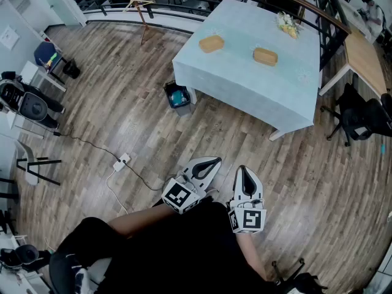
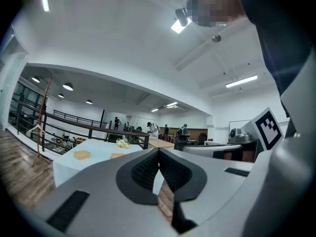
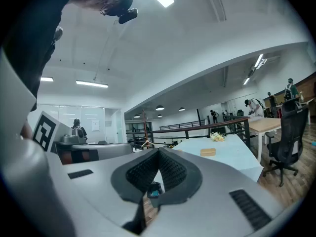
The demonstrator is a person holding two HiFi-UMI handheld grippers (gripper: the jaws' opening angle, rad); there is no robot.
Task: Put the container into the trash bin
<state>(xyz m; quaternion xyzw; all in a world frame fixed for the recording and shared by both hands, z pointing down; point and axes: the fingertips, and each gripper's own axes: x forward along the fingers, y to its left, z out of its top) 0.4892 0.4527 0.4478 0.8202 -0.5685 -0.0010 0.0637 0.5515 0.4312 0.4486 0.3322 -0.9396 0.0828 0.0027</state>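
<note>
Two tan containers lie on the table's light blue cloth (image 1: 245, 84), one on the left (image 1: 211, 43) and one on the right (image 1: 265, 56). A small black trash bin (image 1: 178, 95) with a teal liner stands on the floor by the table's near left corner. Both grippers hang close to the person's body, well short of the table. My left gripper (image 1: 213, 163) is shut and holds nothing; in the left gripper view its tips (image 2: 159, 152) meet, with the containers (image 2: 82, 155) far off. My right gripper (image 1: 244, 171) is shut too, tips (image 3: 159, 152) together, and the bin (image 3: 154, 190) shows below them.
White flowers (image 1: 286, 24) lie at the table's far side. A wooden desk (image 1: 362, 54) and a black office chair (image 1: 358, 121) stand at the right. A power strip with its cable (image 1: 121, 161) lies on the wooden floor at the left. A railing (image 1: 153, 18) runs behind the table.
</note>
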